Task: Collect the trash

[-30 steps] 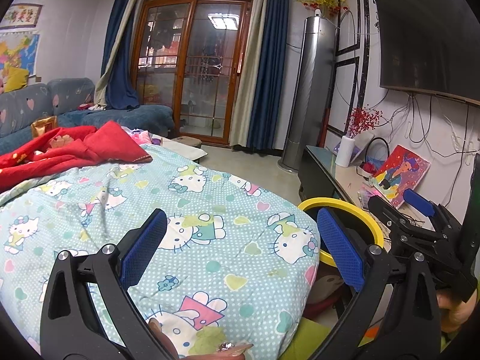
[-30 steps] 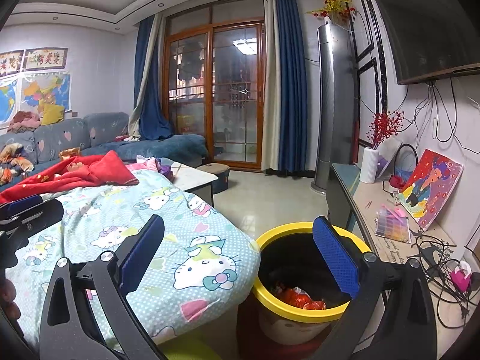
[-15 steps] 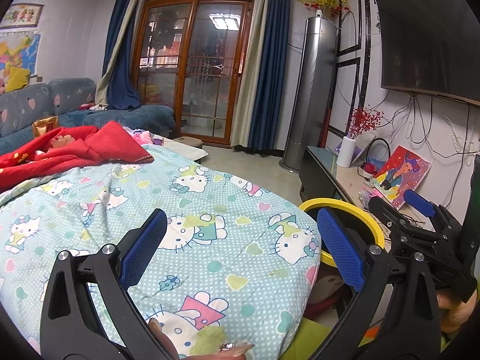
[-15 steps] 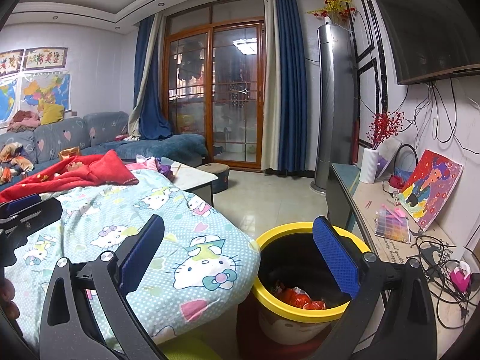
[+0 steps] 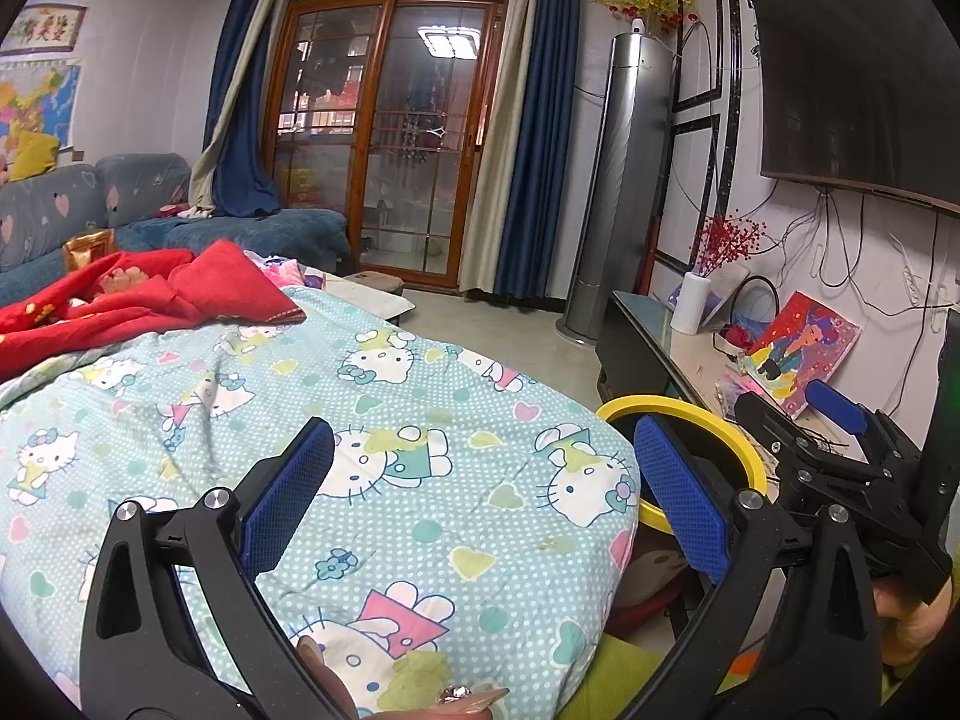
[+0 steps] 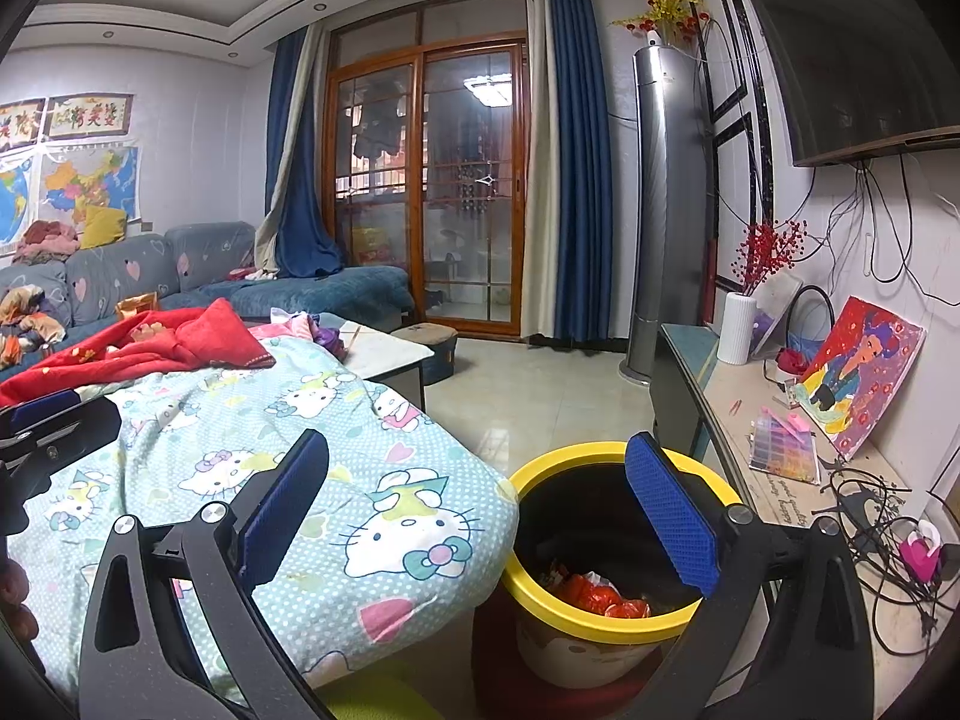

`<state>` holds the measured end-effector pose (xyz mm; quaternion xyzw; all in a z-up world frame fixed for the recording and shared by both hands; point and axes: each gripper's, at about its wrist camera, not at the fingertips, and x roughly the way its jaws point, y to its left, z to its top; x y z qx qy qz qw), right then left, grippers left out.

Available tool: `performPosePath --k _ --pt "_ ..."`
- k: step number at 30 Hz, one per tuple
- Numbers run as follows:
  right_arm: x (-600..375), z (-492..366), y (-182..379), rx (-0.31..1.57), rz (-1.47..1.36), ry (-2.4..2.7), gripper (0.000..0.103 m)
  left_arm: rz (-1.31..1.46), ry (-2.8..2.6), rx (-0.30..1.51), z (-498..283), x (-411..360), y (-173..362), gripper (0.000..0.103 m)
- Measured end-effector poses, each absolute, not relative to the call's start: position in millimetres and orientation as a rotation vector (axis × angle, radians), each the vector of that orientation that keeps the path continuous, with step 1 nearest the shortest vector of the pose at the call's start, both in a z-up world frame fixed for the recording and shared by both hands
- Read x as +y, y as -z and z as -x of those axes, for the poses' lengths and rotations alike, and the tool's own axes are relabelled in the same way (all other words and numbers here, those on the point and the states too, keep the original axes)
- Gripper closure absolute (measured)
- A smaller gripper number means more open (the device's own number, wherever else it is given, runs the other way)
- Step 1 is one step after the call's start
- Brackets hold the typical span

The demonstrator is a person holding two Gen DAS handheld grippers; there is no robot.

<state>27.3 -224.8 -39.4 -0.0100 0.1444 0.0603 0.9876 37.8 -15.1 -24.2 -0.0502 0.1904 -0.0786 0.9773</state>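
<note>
Two hand-held grippers hang empty with jaws spread: the left hand-held gripper [image 5: 480,492] over the Hello Kitty quilt [image 5: 384,420], the right hand-held gripper [image 6: 480,504] just above the yellow-rimmed trash bin [image 6: 606,618], where red wrappers [image 6: 594,594] already lie. No loose trash shows on the quilt, so scanning it before reaching seems wise, with the jaws kept clear of the soft folds. A red blanket [image 5: 150,300] lies farther back; a cluttered counter [image 6: 774,420] runs below the wall TV [image 6: 852,48].

The bin [image 6: 606,618] stands between the quilt-covered table [image 6: 336,516] on its left and the sideboard [image 6: 744,420] on its right.
</note>
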Motion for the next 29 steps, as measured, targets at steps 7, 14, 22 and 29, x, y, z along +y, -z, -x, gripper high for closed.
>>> performPosePath --k 7,14,22,29 --pt "-225 -28 39 0.292 0.019 -0.121 0.007 0.099 0.160 0.387 -38 -15 25 0.011" --pt "-226 -27 42 0.301 0.024 -0.128 0.007 0.078 0.092 0.396 -36 -15 28 0.011" --pt "-197 -25 32 0.295 0.072 -0.253 0.007 0.149 0.050 0.393 -28 14 21 0.011" --pt "-63 -41 19 0.447 0.123 -0.608 0.007 0.265 -0.368 0.471 16 165 28 0.011"
